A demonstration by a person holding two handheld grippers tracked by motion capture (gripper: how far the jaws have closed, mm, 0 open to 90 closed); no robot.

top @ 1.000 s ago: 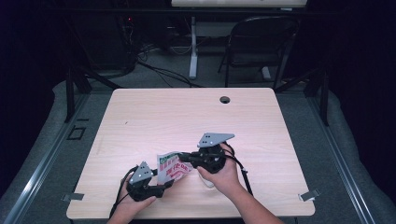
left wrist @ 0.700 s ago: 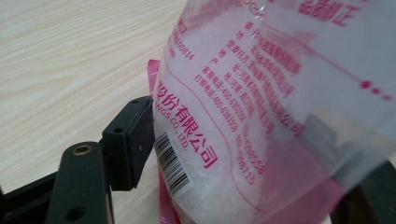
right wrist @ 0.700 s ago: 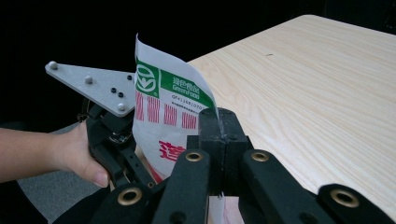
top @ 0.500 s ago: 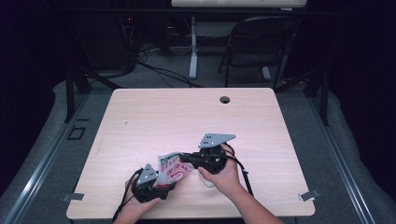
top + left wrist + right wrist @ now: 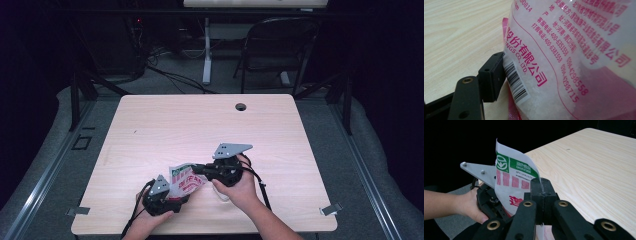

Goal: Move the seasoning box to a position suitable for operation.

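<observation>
Lying near the front edge of the bench [image 5: 150, 125], a plastic packet [image 5: 186, 180] with pink and green print sits crumpled between the two claws. In the right gripper view its white upper edge, with a green logo band and red stripes, stands upright and is pinched flat between the black jaws of the right claw [image 5: 541, 185], which are clenched tight on the film. In the left gripper view the packet's clear side, with pink lettering, a barcode and white grains inside, lies right against one black jaw of the left claw [image 5: 172, 195]; the other jaw is out of frame. This claw's jaws have just been opening to their widest, and the packet is between them; whether the visible jaw still presses on it cannot be told. In the high view the left claw sits at the packet's lower left end and the right claw at its upper right end, each held in a hand [image 5: 240, 187]. Beyond the bench stands a dark folding chair [image 5: 280, 45].
</observation>
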